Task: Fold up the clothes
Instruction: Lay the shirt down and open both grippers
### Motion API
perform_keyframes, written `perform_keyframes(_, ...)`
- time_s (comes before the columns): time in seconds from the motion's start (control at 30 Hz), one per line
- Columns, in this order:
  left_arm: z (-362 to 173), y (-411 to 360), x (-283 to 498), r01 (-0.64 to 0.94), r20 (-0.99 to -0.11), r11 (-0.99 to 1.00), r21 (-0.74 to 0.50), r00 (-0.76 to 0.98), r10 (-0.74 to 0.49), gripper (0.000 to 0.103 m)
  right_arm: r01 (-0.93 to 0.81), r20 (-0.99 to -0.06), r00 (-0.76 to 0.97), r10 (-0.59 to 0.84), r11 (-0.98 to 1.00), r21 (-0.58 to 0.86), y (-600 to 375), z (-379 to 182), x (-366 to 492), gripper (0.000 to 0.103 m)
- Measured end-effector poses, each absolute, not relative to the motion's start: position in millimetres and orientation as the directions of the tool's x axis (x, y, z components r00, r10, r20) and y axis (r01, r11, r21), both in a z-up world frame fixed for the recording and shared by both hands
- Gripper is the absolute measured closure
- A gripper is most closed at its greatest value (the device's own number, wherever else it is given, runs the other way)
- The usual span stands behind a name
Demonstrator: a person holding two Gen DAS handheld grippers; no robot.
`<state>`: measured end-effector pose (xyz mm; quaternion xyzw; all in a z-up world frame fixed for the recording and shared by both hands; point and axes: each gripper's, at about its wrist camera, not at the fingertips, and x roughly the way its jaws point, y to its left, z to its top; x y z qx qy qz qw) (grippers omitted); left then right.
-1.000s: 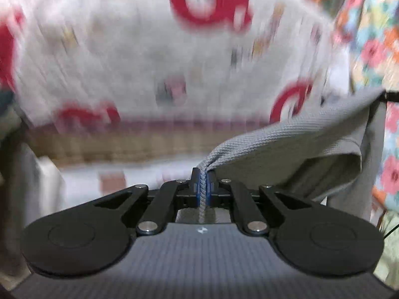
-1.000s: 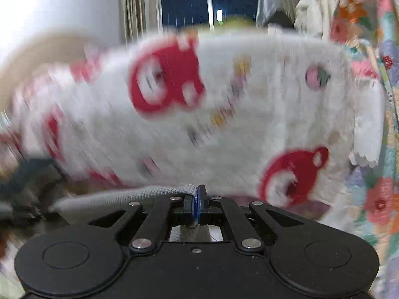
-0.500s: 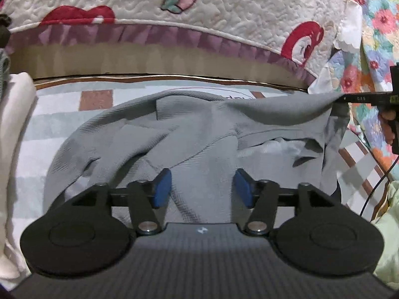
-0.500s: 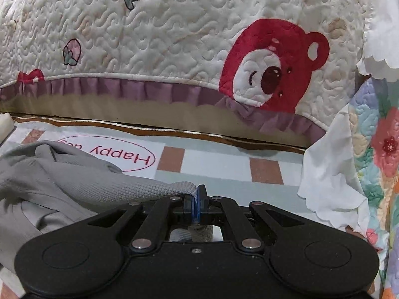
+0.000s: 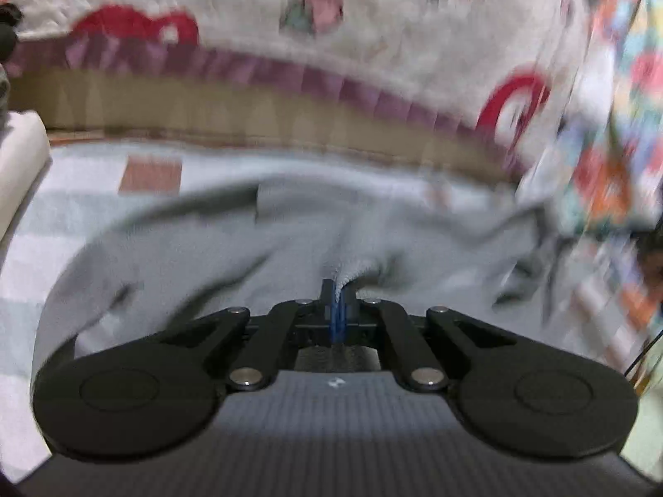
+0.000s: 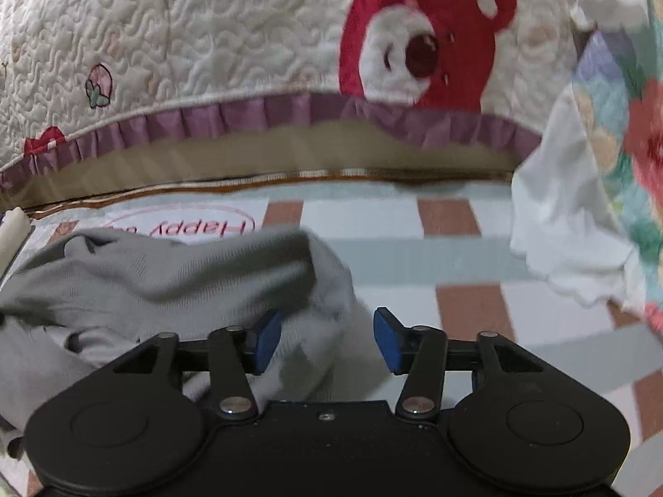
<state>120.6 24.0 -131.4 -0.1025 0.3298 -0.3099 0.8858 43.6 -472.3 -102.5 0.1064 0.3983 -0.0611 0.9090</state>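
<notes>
The grey knit garment [image 5: 232,248] lay rumpled on a checked mat [image 6: 451,256] of pale green, white and terracotta squares, spread toward the mat's left side and reaching back almost to its far edge, where a quilted cover [image 6: 232,41] with red bears and a purple frill hung down. The left gripper [image 5: 337,302] was clamped tight on a pinched ridge of the grey cloth, the fabric bunching up out of its blue pads; that view was smeared by motion. The right gripper [image 6: 327,341] had its jaws parting, the blue pads [image 6: 265,339] well apart, with a lobe of the garment lying loose between them, nearer the left pad and not pressed by either. A floral fabric [image 6: 638,157] with a white scalloped border hung at the mat's right edge.
</notes>
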Motion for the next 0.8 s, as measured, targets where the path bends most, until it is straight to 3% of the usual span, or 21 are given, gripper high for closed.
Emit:
perform_keyframes(0.13,-116,41,125,0.436,-0.473,0.789,-0.434,0.635,-0.611,0.102,0.250,-0.746,0.666,0.005,0.941,0.229,-481,-117,42,0.047)
perform_keyframes(0.43,-143,32,115,0.439,-0.564,0.796,-0.416,0.562,-0.605,0.099,0.216,-0.733,0.678,0.051,0.940,0.265,-473,-126,61,0.044)
perform_keyframes(0.5,-147,30,113,0.440,-0.590,0.810,-0.388,0.556,-0.585,0.091,0.210,-0.729,0.683,0.042,0.945,0.251,-469,-128,63,0.043)
perform_keyframes(0.63,-150,31,103,0.451,-0.616,0.835,-0.316,0.572,-0.542,0.057,0.234,-0.762,0.647,0.001,0.951,0.200,-467,-142,72,0.043)
perform_keyframes(0.8,-160,24,101,0.461,-0.631,0.848,-0.260,0.583,-0.511,0.039,0.286,-0.765,0.641,-0.059,0.944,0.166,-473,-148,76,0.043)
